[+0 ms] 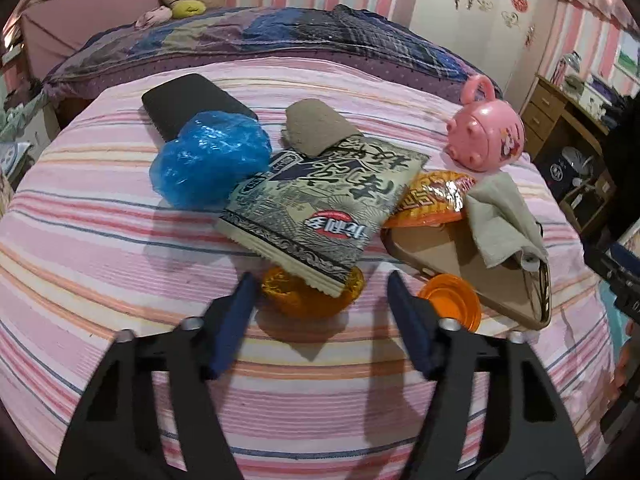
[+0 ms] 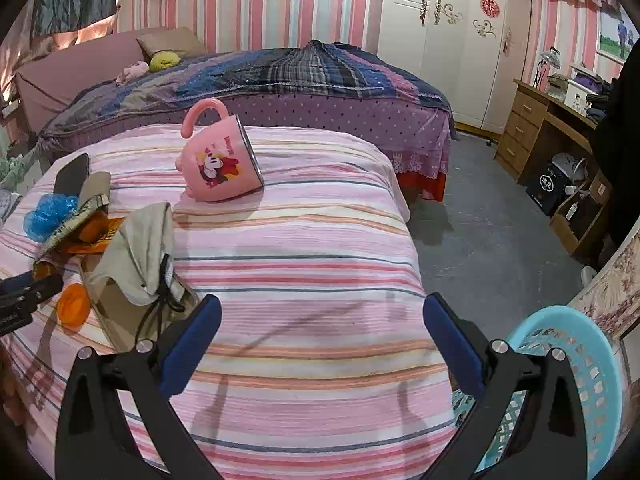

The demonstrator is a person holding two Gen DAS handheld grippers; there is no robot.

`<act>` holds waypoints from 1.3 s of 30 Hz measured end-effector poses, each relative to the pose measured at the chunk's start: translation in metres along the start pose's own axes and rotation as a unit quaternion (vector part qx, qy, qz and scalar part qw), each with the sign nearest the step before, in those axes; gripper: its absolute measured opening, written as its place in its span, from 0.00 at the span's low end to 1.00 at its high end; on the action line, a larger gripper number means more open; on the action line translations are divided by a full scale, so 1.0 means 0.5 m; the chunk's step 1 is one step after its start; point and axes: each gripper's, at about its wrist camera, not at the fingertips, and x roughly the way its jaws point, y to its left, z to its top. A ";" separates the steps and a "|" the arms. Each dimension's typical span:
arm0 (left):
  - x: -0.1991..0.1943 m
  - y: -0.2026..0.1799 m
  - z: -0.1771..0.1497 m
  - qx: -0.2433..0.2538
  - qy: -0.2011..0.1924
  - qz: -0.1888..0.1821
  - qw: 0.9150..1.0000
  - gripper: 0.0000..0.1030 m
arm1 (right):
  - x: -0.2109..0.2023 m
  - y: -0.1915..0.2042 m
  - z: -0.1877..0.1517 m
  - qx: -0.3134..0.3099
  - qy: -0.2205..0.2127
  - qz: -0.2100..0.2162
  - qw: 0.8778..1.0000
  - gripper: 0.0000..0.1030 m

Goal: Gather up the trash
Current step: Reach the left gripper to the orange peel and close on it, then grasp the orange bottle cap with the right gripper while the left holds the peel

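Trash pile: wrappers and cups lie heaped together on the striped bed (image 1: pixel 100 240), so you have several pieces within one reach.
Left gripper (image 1: pixel 320 292): your jaws stand apart, straddling the amber cup (image 1: pixel 304 296) and the near corner of the snack bag (image 1: pixel 320 200); the pads do not press on either, so nothing is gripped.
Left aim: judged, you point down at that corner because it overhangs and gives an edge to pinch.
Right gripper (image 2: pixel 320 320): open and empty over bare bedspread, well apart from the pile.
Basket (image 2: pixel 580 360): sits off the bed's near corner, just beside your right gripper; judged, this is where trash is to go.
Snack bag: one, lying flat across the amber cup, its far end over a grey scrap (image 1: pixel 316 128).
Orange wrapper (image 1: pixel 432 196): one, tucked beside the bag's right edge.
Blue plastic (image 1: pixel 208 160): one crumpled lump, touching the bag's left side.
Orange cups: two, the amber one under the bag and a brighter one (image 1: pixel 452 300) by your right finger.
Cloth (image 1: pixel 504 216): one, draped on a tan flat item (image 1: pixel 460 272) with a black cord.
Mug (image 1: pixel 484 136): one, pink, tipped on its side, apart from the pile; judged, not trash.
Black case (image 1: pixel 188 100): one, behind the blue plastic.
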 end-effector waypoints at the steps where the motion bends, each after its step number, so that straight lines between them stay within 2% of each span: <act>1: 0.000 -0.003 -0.001 0.005 0.001 0.001 1.000 0.47 | -0.002 0.001 -0.002 0.009 -0.002 0.008 1.000 0.96; 3: -0.006 -0.003 -0.005 0.009 0.000 0.000 1.000 0.40 | -0.003 0.005 -0.005 0.011 -0.004 0.012 1.000 0.96; 6: -0.019 0.005 -0.015 0.008 0.001 -0.007 1.000 0.35 | -0.015 0.032 -0.007 0.002 -0.017 0.019 1.000 0.96; 12: -0.060 0.037 -0.049 0.015 -0.009 0.000 1.000 0.33 | -0.039 0.102 -0.019 -0.039 -0.035 0.042 0.998 0.96; 16: -0.095 0.085 -0.071 -0.004 -0.026 0.010 1.000 0.33 | -0.052 0.154 -0.031 -0.063 -0.040 0.065 0.995 0.95; 17: -0.102 0.094 -0.075 -0.007 -0.030 0.015 0.999 0.33 | -0.054 0.182 -0.039 -0.074 -0.035 0.082 0.993 0.95; 23: -0.125 0.143 -0.091 -0.004 -0.041 0.050 0.998 0.32 | -0.052 0.264 -0.062 -0.094 -0.009 0.124 0.988 0.94; 28: -0.141 0.171 -0.094 0.002 -0.052 0.066 0.996 0.32 | -0.036 0.308 -0.073 -0.102 0.013 0.140 0.985 0.73; 33: -0.144 0.210 -0.091 -0.020 -0.051 0.069 0.996 0.32 | -0.026 0.346 -0.078 -0.112 0.025 0.149 0.982 0.64; 36: -0.143 0.223 -0.088 -0.027 -0.051 0.072 0.996 0.32 | -0.019 0.348 -0.077 -0.103 0.037 0.156 0.982 0.48; 39: -0.144 0.228 -0.086 -0.030 -0.051 0.072 0.996 0.32 | -0.013 0.352 -0.079 -0.095 0.042 0.160 0.982 0.47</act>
